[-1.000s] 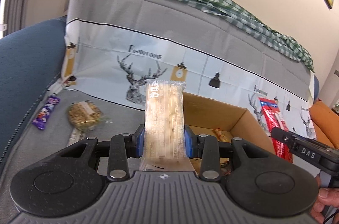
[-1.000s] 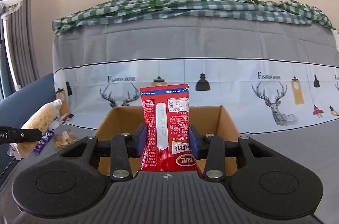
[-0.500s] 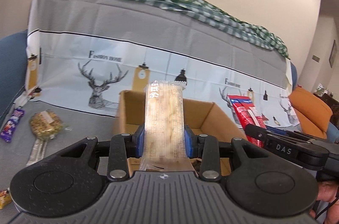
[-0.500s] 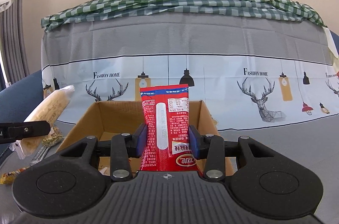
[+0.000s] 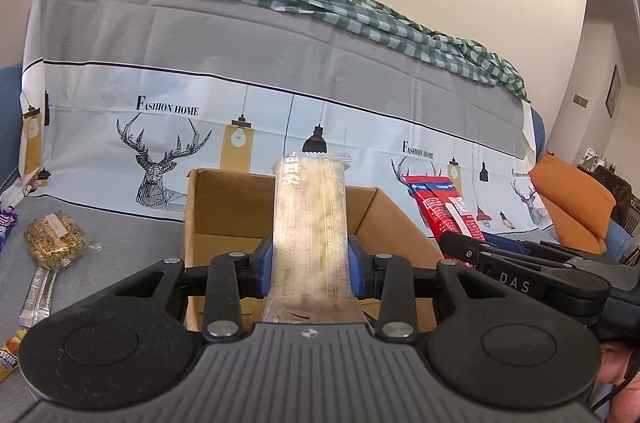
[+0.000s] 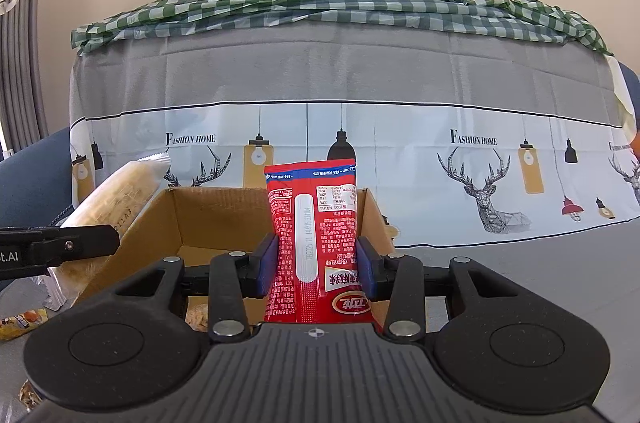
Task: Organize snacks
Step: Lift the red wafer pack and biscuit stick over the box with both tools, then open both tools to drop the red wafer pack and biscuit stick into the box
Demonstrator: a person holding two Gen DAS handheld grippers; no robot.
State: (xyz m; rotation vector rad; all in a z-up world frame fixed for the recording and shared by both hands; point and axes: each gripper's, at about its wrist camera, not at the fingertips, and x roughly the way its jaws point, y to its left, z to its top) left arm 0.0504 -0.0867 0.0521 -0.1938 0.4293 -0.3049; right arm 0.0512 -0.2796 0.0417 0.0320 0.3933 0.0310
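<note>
The left gripper (image 5: 309,271) has its jaws part closed, the blue pads pinching a clear pack (image 5: 308,223) of pale, yellowish snack that stands upright between them. The right gripper (image 6: 316,271) pinches a red pack (image 6: 314,243) the same way, upright, pads pressed on both its sides. Both packs are held just in front of an open cardboard box (image 6: 208,219) that sits on a grey sofa cover (image 5: 240,35).

The cover carries "FASHION HOME" in dark letters beside deer heads and hanging lamps. The right gripper's side arm reads "DAS" in the left view; in the right view the left gripper's arm shows only "t.AI", the rest cut off by the frame. The clear pack has white characters at its top and fine print that is too blurred to read. The red pack shows a nutrition table, a date code on its silver seam and a logo, all upside down and too small to make out.

Left of the box lie a round rice cake (image 5: 54,235), a long clear sachet (image 5: 38,297) and a purple wrapper (image 5: 6,223) cut by the frame edge. What is on the box floor is mostly hidden behind the grippers.
</note>
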